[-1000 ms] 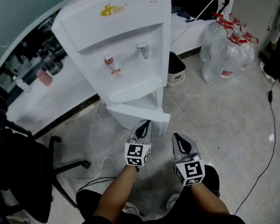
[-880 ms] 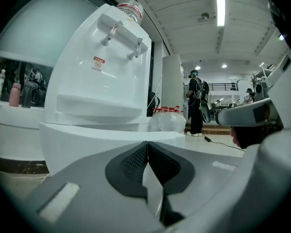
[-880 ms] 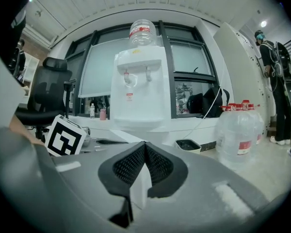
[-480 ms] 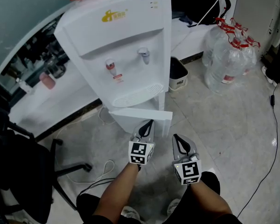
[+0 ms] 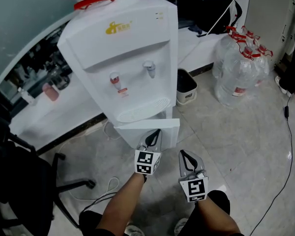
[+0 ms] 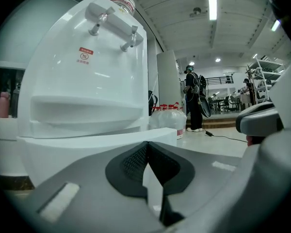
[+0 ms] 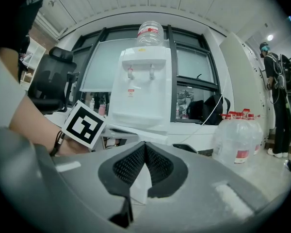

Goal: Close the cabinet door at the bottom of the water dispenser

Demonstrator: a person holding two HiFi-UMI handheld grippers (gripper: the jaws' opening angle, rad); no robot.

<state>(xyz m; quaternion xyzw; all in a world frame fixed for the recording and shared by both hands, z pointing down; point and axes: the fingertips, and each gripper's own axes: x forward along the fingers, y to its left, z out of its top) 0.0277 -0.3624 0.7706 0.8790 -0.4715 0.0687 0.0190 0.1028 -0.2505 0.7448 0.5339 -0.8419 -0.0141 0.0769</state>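
Observation:
The white water dispenser (image 5: 123, 58) stands on the floor ahead of me, and its bottom cabinet door (image 5: 162, 128) hangs a little ajar, swung out toward me. My left gripper (image 5: 155, 133) is shut and empty, its tip at the door's front face; whether it touches I cannot tell. In the left gripper view the door's top edge (image 6: 87, 147) fills the space just beyond the left gripper (image 6: 145, 148). My right gripper (image 5: 183, 155) is shut on nothing, lower and to the right, clear of the door. The right gripper view shows the right gripper (image 7: 144, 147) facing the dispenser (image 7: 140, 86).
Several large water bottles (image 5: 241, 63) stand at the right, with a black bin (image 5: 186, 85) beside the dispenser. A black office chair (image 5: 24, 181) is at the left and a white cable (image 5: 105, 183) lies on the floor. A person (image 6: 194, 101) stands far off.
The cabinet door has swung closer to the dispenser body, with my left gripper following it. My right gripper has dropped back slightly toward me.

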